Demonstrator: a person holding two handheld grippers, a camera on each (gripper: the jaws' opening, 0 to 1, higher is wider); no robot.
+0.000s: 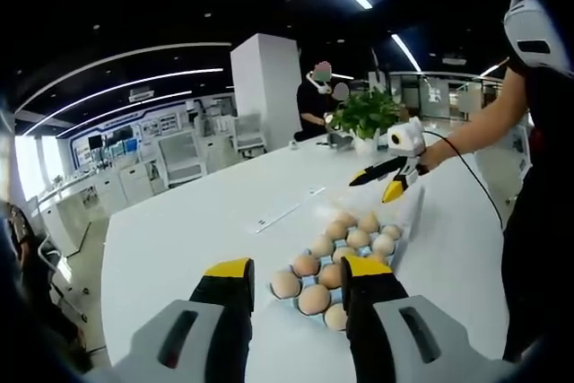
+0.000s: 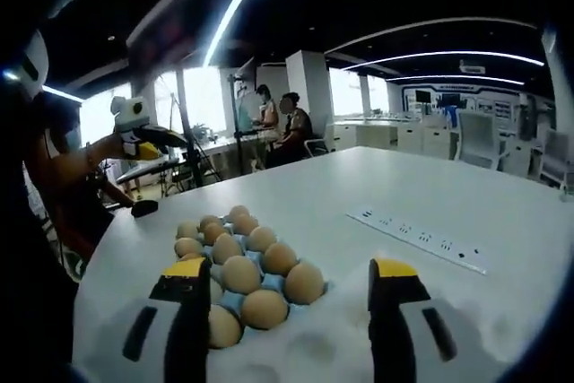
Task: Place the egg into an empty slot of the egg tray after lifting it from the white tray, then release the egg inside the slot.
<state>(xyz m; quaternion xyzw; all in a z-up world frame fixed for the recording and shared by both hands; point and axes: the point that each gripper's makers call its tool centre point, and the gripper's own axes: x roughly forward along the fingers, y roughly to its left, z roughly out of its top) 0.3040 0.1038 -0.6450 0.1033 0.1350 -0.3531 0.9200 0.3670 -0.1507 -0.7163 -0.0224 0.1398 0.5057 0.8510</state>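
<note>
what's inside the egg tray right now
The egg tray holds brown eggs packed in rows in its blue cups. Whether any slot is free can't be told; the eggs cover most cups.

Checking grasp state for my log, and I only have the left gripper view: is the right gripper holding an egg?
Observer: No. In the right gripper view, the right gripper has its fingers wide apart with nothing between them.
Operator: What lies under it?
Observer: A white tray, on the near side of the blue egg tray. The hollows I can make out in it look empty.
Operator: Where is the left gripper from there?
Observer: The left gripper is held up in the air past the egg tray's far end, at the left of that view.
</note>
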